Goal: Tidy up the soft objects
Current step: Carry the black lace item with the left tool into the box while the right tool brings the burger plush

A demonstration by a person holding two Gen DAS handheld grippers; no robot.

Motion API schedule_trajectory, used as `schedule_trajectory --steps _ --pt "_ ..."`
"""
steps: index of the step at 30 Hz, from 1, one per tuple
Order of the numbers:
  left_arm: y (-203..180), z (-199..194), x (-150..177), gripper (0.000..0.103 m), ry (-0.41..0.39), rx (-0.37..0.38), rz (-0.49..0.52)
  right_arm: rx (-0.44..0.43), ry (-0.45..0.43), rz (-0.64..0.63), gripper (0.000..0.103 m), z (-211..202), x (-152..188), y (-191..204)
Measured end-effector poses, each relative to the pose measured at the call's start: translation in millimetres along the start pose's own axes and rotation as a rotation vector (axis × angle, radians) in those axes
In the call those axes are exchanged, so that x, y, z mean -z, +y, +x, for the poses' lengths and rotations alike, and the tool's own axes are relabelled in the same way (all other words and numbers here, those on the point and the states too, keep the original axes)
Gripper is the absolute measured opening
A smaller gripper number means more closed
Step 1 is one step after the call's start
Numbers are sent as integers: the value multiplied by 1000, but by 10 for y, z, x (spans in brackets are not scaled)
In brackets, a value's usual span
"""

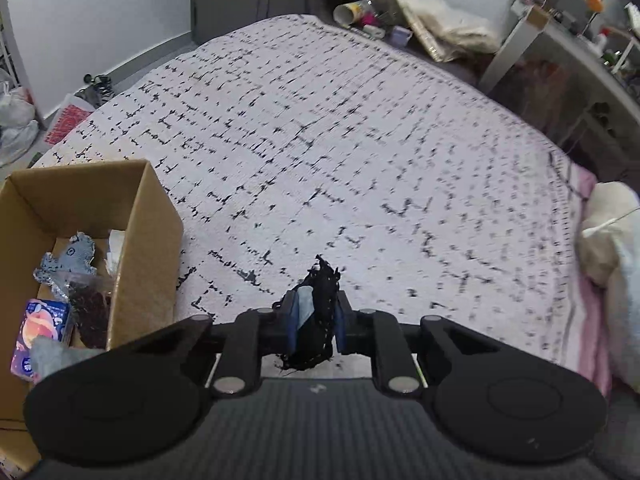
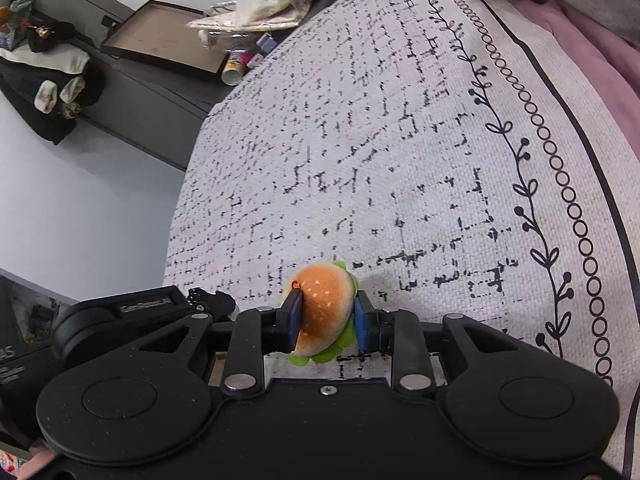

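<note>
Left gripper (image 1: 316,320) clamped on a black lacy cloth (image 1: 316,320) above the bedspread (image 1: 320,140), cardboard box (image 1: 152,240) at the bedspread's left edge, right gripper (image 2: 326,318) squeezing a plush burger (image 2: 324,308) over the patterned bedspread (image 2: 400,140).

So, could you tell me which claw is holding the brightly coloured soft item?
The right claw: it grips the orange-and-green burger plush; the left claw grips black fabric.

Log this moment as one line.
left gripper: shut on black fabric | right gripper: shut on burger plush | cardboard box: open
</note>
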State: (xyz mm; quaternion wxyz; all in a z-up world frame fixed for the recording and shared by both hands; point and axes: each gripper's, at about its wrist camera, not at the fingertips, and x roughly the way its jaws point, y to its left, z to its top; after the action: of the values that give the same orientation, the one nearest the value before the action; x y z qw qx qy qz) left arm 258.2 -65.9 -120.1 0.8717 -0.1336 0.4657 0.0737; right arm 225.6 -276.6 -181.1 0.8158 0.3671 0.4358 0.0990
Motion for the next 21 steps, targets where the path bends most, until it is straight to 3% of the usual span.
schedule_trajectory --steps 12,21 --pt "296 -598 -163 17 -72 105 -32 -57 -9 -52 26 -73 -19 218" --pt "753 -903 -220 17 -98 110 -63 -107 -12 -157 26 -68 71 512"
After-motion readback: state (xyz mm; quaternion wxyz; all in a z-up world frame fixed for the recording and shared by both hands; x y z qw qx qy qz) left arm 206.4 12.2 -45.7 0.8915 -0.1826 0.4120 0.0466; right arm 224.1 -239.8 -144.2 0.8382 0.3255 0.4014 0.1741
